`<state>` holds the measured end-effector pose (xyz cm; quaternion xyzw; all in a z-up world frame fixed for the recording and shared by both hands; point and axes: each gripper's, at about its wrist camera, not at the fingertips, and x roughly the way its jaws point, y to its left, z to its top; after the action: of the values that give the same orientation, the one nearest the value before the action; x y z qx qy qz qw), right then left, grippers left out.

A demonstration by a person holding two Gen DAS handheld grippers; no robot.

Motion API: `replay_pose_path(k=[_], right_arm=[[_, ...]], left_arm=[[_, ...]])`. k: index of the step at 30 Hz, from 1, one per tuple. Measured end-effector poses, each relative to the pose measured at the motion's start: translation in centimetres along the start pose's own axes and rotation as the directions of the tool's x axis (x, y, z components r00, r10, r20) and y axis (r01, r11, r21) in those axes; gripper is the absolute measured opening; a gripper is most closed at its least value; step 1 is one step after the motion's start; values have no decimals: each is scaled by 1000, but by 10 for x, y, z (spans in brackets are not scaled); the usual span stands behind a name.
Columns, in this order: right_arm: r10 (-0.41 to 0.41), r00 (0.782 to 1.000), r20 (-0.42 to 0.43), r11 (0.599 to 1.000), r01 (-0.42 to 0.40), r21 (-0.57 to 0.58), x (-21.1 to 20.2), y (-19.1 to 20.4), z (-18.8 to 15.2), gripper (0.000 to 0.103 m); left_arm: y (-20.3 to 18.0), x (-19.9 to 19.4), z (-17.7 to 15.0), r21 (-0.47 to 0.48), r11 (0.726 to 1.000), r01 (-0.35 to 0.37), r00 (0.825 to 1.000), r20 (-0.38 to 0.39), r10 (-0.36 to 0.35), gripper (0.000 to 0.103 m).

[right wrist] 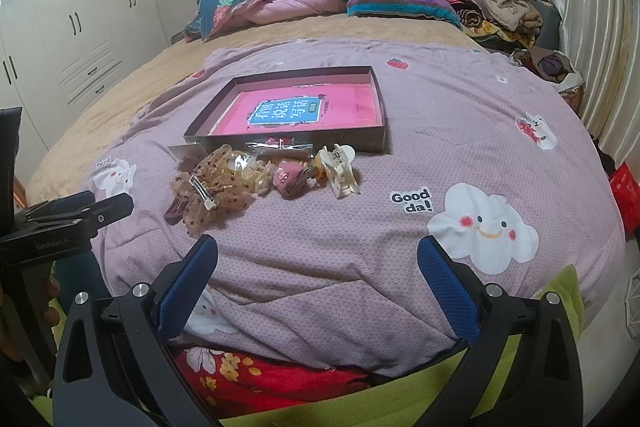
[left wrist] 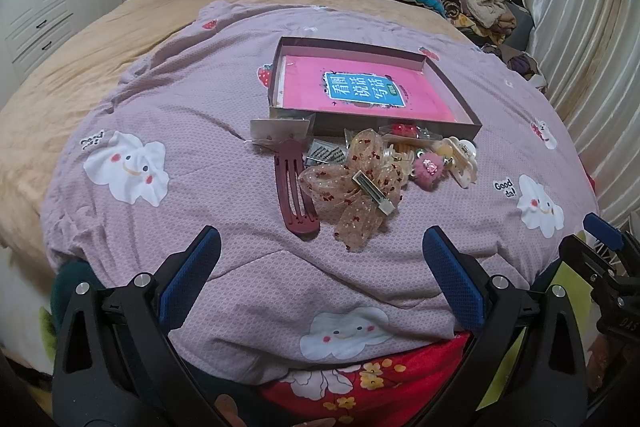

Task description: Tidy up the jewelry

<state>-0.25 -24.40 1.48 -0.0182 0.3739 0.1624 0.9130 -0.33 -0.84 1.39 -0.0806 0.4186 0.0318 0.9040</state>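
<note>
Plainly, quilt (right wrist: 400,247) reads "Good da!" (right wrist: 412,201); both hand-held grippers (left wrist: 320,243) (right wrist: 318,251) gape, released.

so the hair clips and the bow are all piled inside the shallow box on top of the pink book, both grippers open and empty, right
Not quite. The hair clips and the bow lie on the quilt in front of the shallow box, not inside it; only the pink book is in there. The left wrist view shows this. The left gripper and right gripper are open and empty.

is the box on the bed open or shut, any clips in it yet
Open: the box has no lid, and only a pink book shows inside. The hair clips lie on the quilt in front of it.
</note>
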Motion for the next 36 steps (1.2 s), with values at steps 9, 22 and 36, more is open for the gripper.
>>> replay_pose_path(k=[9,22,36], right_arm=[[5,1000,1,1000,-5,-2,2,-2,9,99],[17,1000,8,1000,-17,-12,16,-10,32,99],[22,998,-52,999,-21,24,56,-38,41,99]], left_arm=[[1,1,3,-9,1000,-1,1000,-3,1,95],[20,18,10,-8,1000,-12,1000,-10,12,95],[-13,62,24,165,984,72,997,-46,-66,95]])
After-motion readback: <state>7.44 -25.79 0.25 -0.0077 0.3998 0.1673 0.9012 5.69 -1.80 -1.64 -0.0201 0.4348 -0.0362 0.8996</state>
